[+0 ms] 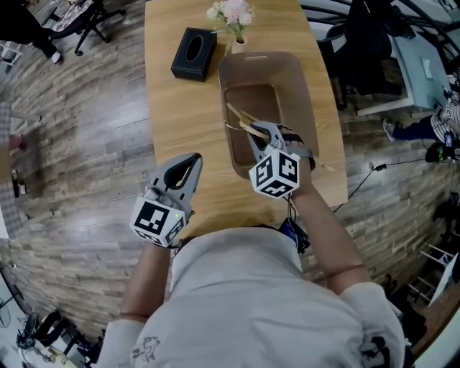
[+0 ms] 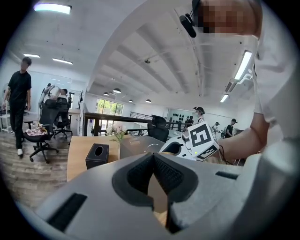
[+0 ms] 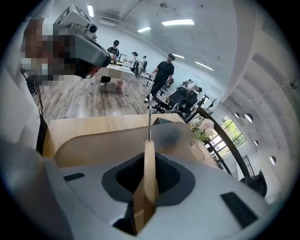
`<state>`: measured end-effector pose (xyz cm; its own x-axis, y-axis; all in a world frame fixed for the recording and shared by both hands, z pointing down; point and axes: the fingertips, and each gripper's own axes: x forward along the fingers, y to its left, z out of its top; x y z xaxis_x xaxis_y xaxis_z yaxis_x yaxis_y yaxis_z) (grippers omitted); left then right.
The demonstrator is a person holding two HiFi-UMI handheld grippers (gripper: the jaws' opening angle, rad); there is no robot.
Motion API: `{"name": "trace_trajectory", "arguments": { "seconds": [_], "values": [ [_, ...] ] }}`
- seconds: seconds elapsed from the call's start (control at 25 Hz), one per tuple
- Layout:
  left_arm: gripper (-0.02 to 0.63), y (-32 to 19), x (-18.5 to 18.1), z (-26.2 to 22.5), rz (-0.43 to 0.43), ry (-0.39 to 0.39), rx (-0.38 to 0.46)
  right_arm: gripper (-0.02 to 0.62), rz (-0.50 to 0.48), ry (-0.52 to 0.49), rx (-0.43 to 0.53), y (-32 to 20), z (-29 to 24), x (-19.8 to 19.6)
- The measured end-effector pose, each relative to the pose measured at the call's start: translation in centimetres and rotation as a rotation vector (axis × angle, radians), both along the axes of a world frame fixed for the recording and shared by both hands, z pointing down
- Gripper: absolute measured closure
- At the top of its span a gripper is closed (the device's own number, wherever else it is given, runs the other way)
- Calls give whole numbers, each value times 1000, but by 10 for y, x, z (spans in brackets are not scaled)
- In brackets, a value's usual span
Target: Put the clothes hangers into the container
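Observation:
A wooden clothes hanger (image 1: pixel 243 121) with a metal hook hangs over the brown translucent container (image 1: pixel 298 86) on the wooden table. My right gripper (image 1: pixel 264 134) is shut on it above the container's near half. In the right gripper view the hanger (image 3: pixel 149 161) stands edge-on between the pads, its hook wire pointing up over the container (image 3: pixel 117 140). My left gripper (image 1: pixel 188 169) hovers over the bare table left of the container. Its pads meet at the tips with nothing between them (image 2: pixel 153 169). The container's floor looks empty where it shows.
A black tissue box (image 1: pixel 194 53) and a vase of pale flowers (image 1: pixel 233 16) stand at the table's far end beside the container. The table's (image 1: pixel 172 115) right edge runs close past the container. Office chairs and standing people are farther off on the wood floor.

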<state>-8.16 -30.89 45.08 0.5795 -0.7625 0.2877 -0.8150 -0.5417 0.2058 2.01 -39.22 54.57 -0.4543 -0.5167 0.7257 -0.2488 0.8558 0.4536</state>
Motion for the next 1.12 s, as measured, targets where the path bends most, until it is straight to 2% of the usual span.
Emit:
{"name": "trace_trajectory", "arguments": {
  "seconds": [0.2, 0.44, 0.72, 0.96, 1.12],
  "values": [
    [600, -2, 1, 5, -5, -5, -13, 531, -40, 49, 9, -3, 18, -2],
    [600, 5, -3, 10, -26, -6, -25, 522, -84, 62, -6, 1, 31, -13],
    [598, 12, -12, 16, -51, -8, -36, 471, -114, 52, -52, 5, 41, -22],
    [600, 22, -15, 14, -40, -3, -29, 451, -87, -4, -79, 15, 23, -22],
    [600, 29, -16, 5, -12, -3, -8, 449, -40, -46, -64, 24, 1, -19]
  ]
}}
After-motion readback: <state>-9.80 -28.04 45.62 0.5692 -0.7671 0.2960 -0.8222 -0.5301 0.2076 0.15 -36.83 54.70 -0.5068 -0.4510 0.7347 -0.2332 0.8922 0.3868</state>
